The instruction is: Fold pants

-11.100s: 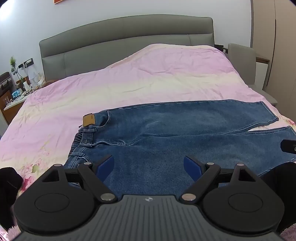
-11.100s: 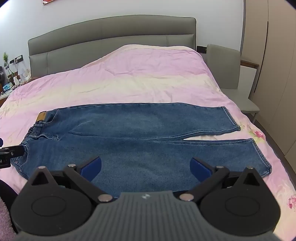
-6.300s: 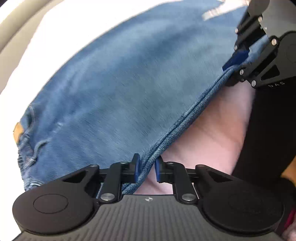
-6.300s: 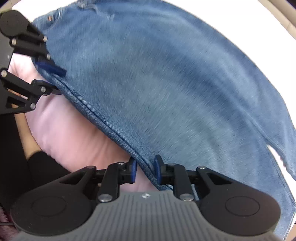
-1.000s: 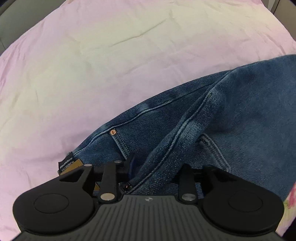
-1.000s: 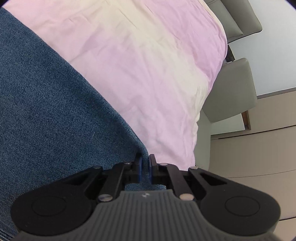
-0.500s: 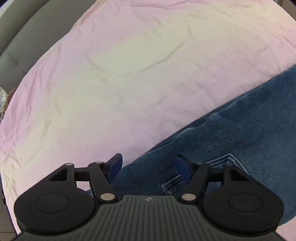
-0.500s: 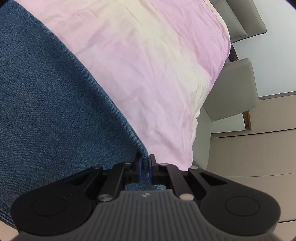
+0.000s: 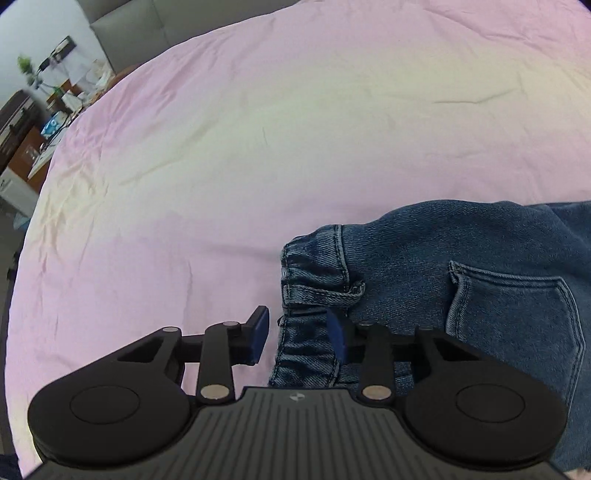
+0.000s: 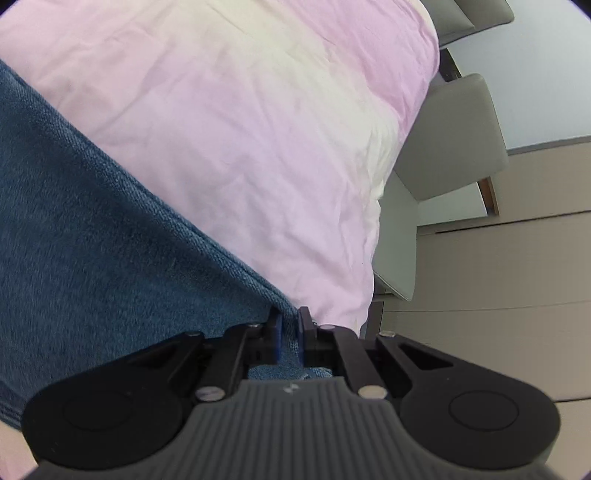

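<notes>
Blue jeans (image 9: 480, 295) lie folded on the pink bed cover (image 9: 258, 147), back pocket up, gathered waistband toward the left. My left gripper (image 9: 298, 332) straddles the waistband edge. Its jaws are closing, the denim stands between them, and the left pad (image 9: 260, 330) is still clear of the cloth. In the right wrist view the jeans leg (image 10: 92, 240) runs off to the left. My right gripper (image 10: 290, 332) is clamped on the leg's edge near the bed's side, its jaws just starting to ease apart with denim still between the pads.
A grey headboard (image 9: 147, 29) and a cluttered bedside cabinet (image 9: 44, 122) are at the far left. A grey chair (image 10: 450, 140) and beige cupboard fronts (image 10: 498, 277) stand just past the bed's right edge. Bare cover stretches beyond the jeans.
My left gripper let go of the waist fold, opened wide, swung left to the waistband's end and is now narrower. My right gripper stays where it was on the leg edge.
</notes>
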Demonstrator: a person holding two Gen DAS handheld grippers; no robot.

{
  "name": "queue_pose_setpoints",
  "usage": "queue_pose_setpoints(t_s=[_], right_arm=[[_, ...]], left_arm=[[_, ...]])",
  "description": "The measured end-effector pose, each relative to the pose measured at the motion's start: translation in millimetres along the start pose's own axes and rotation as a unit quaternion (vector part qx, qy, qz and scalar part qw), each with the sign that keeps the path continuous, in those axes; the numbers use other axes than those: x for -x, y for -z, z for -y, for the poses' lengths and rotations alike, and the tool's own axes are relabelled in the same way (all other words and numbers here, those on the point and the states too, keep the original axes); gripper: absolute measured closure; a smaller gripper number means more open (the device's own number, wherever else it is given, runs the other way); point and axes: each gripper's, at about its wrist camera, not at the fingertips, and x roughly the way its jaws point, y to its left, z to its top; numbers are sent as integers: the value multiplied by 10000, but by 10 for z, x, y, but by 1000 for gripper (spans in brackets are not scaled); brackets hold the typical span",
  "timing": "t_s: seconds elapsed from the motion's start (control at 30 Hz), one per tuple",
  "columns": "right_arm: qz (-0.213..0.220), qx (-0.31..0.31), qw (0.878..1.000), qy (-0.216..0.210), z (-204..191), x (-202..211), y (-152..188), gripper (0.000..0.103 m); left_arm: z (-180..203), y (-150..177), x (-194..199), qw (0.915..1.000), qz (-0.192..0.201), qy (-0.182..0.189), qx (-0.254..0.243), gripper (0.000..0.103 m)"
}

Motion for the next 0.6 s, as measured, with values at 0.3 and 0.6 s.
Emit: queue_pose_setpoints(t_s=[0.3, 0.6], right_arm=[[38, -845, 9958, -347, 469, 153, 367, 60], [-385, -3611, 9133, -1842, 809, -183, 1550, 65]], left_arm=[[450, 171, 624, 9939, 955, -207, -509, 57], [1322, 1047, 1160, 9819, 903, 1519, -689, 57]])
